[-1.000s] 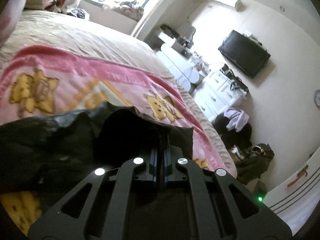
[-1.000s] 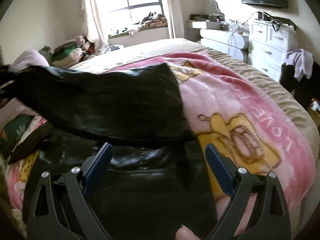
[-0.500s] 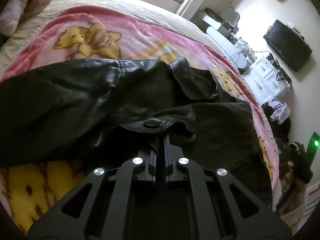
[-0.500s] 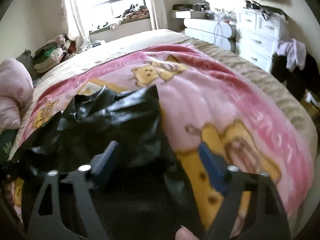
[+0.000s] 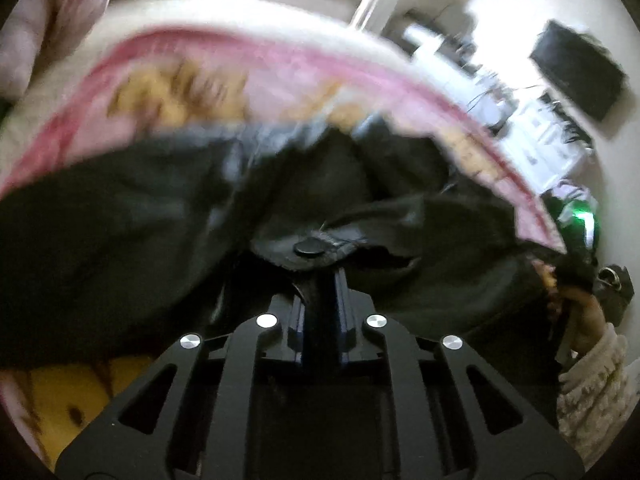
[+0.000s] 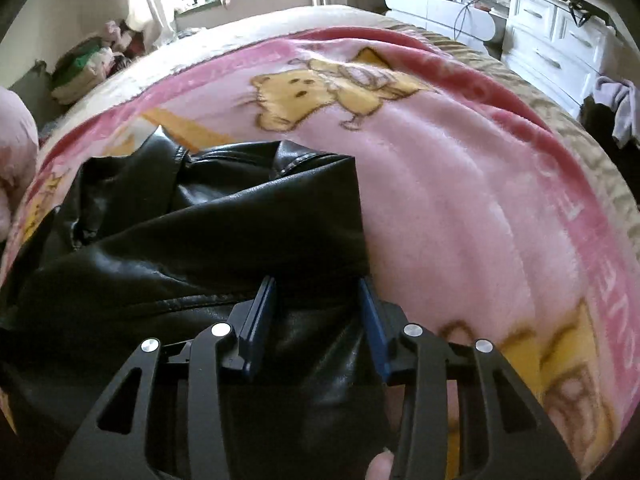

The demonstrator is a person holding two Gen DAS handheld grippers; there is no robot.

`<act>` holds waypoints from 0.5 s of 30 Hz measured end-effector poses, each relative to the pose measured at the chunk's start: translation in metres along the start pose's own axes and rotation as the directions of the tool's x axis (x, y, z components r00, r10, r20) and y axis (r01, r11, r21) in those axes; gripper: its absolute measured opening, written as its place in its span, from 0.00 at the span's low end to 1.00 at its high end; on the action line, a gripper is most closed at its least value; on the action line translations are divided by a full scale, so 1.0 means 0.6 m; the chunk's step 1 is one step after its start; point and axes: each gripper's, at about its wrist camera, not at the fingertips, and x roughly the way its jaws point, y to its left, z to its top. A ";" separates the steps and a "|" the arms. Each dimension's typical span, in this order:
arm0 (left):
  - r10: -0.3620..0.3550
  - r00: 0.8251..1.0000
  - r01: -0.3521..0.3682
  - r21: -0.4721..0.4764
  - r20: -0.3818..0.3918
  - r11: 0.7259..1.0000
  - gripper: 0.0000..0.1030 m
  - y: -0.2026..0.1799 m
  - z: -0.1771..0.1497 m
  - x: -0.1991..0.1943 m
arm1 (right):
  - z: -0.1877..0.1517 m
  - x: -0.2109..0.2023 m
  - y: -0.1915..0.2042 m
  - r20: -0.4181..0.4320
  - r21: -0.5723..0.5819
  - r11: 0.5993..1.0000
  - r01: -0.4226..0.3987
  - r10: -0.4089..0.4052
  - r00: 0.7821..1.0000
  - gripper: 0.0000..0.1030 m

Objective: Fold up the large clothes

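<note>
A black leather jacket lies crumpled on the pink bear-print blanket of the bed. My left gripper is shut on a jacket tab with a snap button; its jaws are just starting to open, and the view is blurred. The jacket spreads left and right of it. My right gripper is low over the jacket's right edge. Its jaws are closing with a fold of leather between the blue pads, which stand apart from it.
A hand and knitted sleeve show at the right of the left wrist view. White drawers and a wall TV stand beyond the bed. A clothes pile and pink pillow lie at the left.
My left gripper came down with the jacket onto the bed and still grips the snap tab. My right gripper moved onto the jacket's right edge and its jaws narrowed.
</note>
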 end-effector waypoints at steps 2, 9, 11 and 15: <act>0.009 1.000 -0.009 -0.023 -0.006 1.000 0.21 0.008 -0.005 0.000 | 0.001 -0.011 0.005 0.003 -0.016 1.000 0.006 -0.006 1.000 0.40; 0.112 0.978 -0.112 -0.010 0.176 0.994 0.33 0.001 0.012 -0.116 | -0.035 -0.130 0.068 0.081 -0.157 0.978 -0.138 0.152 0.985 0.55; 0.100 0.978 -0.105 0.020 0.185 0.994 0.33 -0.019 0.009 -0.127 | -0.054 -0.149 0.094 0.073 -0.209 0.966 -0.152 0.171 0.983 0.58; 0.051 0.994 -0.058 0.069 0.093 0.996 0.33 -0.062 -0.019 -0.089 | -0.097 -0.162 0.133 0.031 -0.258 0.949 -0.181 0.195 0.980 0.63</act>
